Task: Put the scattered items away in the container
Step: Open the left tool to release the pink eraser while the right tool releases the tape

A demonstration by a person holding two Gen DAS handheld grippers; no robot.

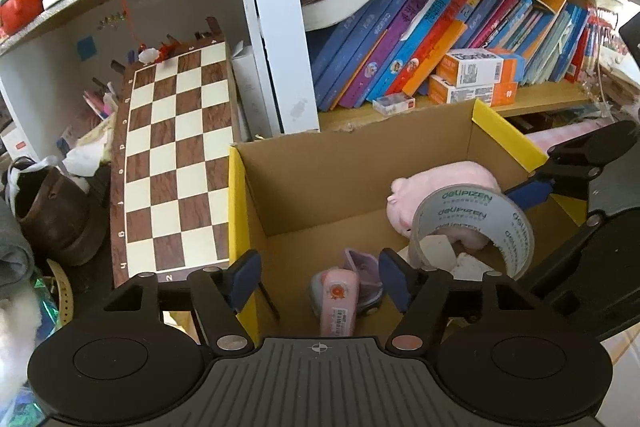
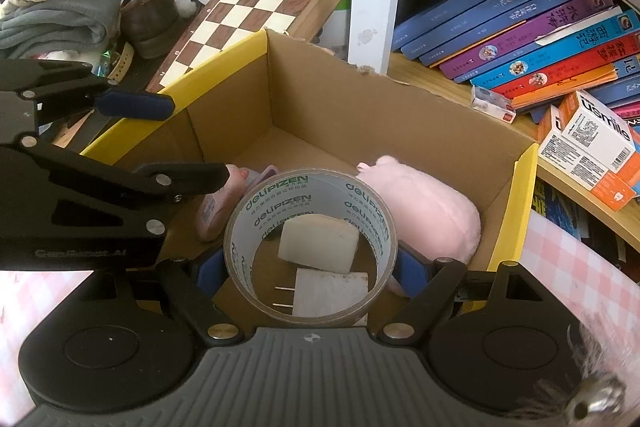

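A roll of tape (image 2: 311,247) is clamped between the blue pads of the right gripper (image 2: 311,269), held over the open cardboard box (image 2: 320,107) with its hollow core facing the camera. Through the core, two pale blocks (image 2: 320,241) are seen on the box floor. The left gripper (image 1: 318,275) is held with its fingers spread wide and nothing between them, poised above the near left corner of the box. Below it, a pink case (image 1: 338,301) lies on the floor of the box. Further in, a pink plush toy (image 2: 424,211) rests against the right wall. Beyond the box, a chessboard (image 1: 176,163) is leaned against the shelving, and tilted books (image 2: 520,39) are seen on the shelf.
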